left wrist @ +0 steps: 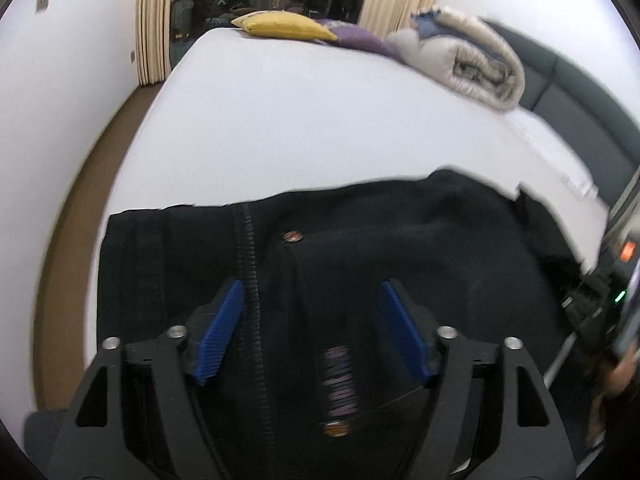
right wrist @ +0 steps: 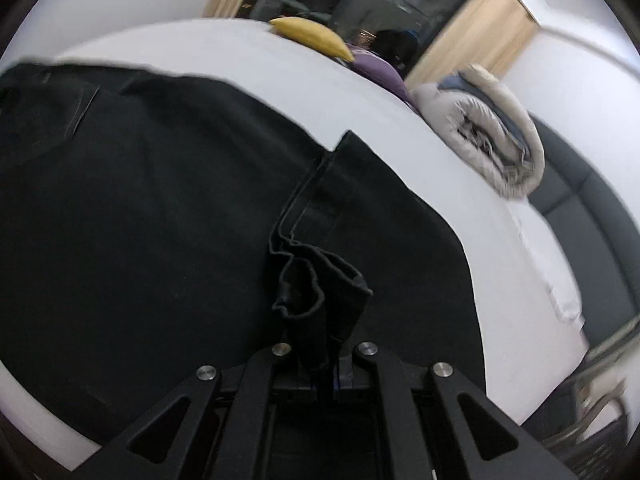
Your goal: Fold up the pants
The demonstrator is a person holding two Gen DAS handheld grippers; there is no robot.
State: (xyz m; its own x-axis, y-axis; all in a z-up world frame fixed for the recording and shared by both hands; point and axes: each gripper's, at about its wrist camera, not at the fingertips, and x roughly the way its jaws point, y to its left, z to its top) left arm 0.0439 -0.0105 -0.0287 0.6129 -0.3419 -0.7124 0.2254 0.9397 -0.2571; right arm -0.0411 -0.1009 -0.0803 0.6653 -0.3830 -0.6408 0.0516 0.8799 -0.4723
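Note:
Black pants [left wrist: 360,248] lie on a white bed [left wrist: 280,120], waistband end with a copper button and a purple label below my left gripper. My left gripper [left wrist: 312,320] is open, its blue pads spread over the waist area and holding nothing. In the right wrist view the pants [right wrist: 140,208] spread to the left. My right gripper [right wrist: 326,364] is shut on a bunched hem end of a pant leg [right wrist: 320,280], which sticks up from between the jaws. The right gripper's body shows at the right edge of the left wrist view [left wrist: 616,292].
A yellow pillow [left wrist: 284,26], a purple pillow [left wrist: 360,40] and a rolled beige duvet [left wrist: 468,60] lie at the far side of the bed. A dark headboard [left wrist: 580,92] runs along the right. Brown floor [left wrist: 80,184] and curtains [left wrist: 150,20] are at the left.

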